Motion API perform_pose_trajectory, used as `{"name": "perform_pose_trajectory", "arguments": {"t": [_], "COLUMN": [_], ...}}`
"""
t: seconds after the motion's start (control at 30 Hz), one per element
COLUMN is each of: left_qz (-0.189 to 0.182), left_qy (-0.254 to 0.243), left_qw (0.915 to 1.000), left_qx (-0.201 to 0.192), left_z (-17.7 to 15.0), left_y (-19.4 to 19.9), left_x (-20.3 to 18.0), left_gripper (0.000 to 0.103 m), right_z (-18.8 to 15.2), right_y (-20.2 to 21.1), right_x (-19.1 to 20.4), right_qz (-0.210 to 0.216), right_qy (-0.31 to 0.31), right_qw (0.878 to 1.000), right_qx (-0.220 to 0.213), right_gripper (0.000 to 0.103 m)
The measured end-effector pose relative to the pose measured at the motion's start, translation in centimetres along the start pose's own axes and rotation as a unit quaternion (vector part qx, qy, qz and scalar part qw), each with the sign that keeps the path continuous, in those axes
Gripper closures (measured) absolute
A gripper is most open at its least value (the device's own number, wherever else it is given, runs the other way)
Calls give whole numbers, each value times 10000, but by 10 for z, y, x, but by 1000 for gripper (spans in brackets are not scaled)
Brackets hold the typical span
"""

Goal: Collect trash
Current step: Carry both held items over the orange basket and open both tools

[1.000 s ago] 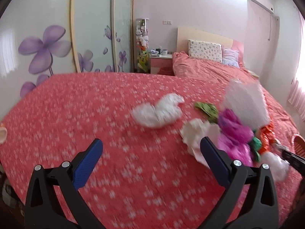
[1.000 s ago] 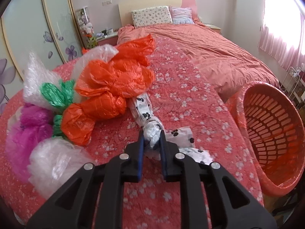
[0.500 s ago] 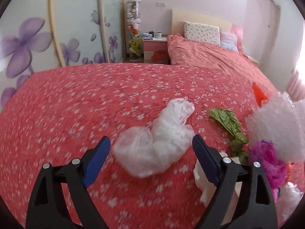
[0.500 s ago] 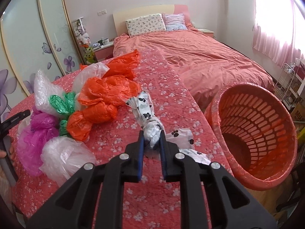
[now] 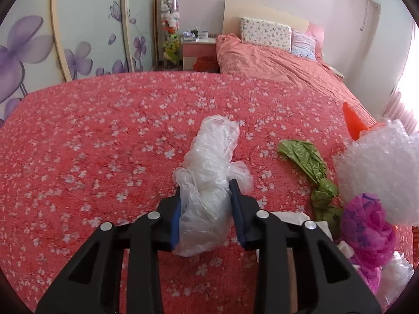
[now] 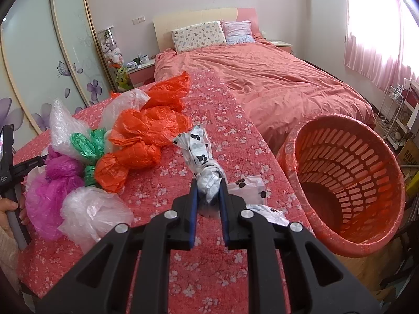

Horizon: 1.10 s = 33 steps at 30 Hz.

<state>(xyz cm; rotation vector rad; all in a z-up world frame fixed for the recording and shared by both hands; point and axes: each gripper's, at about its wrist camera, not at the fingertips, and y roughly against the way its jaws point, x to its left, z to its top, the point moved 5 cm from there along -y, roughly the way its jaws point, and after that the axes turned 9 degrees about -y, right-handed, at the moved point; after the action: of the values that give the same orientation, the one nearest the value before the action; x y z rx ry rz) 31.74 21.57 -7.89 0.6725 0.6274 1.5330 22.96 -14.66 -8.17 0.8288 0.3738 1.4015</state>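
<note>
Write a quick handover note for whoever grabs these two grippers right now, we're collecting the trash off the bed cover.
Left gripper: jaws closing around the clear plastic bag.
Right gripper: shut on the paw-print bag.
Basket: beside the bed, right of the right gripper, looks empty.
Done: nothing in the basket.
Left: drop both bags in, then the orange bags, pink bag, green bag, bubble wrap and leaf-green wrapper.

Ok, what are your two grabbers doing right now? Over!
Left gripper closing around clear plastic bag. Right gripper shut on paw-print bag. Orange basket open alongside, nothing blocking.
</note>
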Motion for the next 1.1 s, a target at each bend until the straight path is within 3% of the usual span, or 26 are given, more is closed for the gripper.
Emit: {"name": "perform_pose_trajectory", "arguments": {"t": [0.27, 0.5, 0.8, 1.1], "left_qz": [62, -49, -841, -1661], "left_qy": [23, -266, -758, -1286], "left_qw": [9987, 9958, 9876, 9706], "left_qx": [-500, -879, -1090, -1174], "left_z": [15, 20, 16, 1], "left_y": [69, 129, 170, 176], "left_x": [-4, -45, -120, -203], "left_gripper": [70, 70, 70, 70], "right_z": [4, 10, 17, 26], "right_y": [31, 65, 106, 130], "right_x": [-1, -7, -37, -80], "right_qz": [136, 231, 150, -146], "right_qy": [-19, -85, -256, -494], "right_qw": [9995, 9981, 9948, 9894], "right_qx": [-267, -561, -972, -1358], "right_gripper": [87, 87, 87, 87]}}
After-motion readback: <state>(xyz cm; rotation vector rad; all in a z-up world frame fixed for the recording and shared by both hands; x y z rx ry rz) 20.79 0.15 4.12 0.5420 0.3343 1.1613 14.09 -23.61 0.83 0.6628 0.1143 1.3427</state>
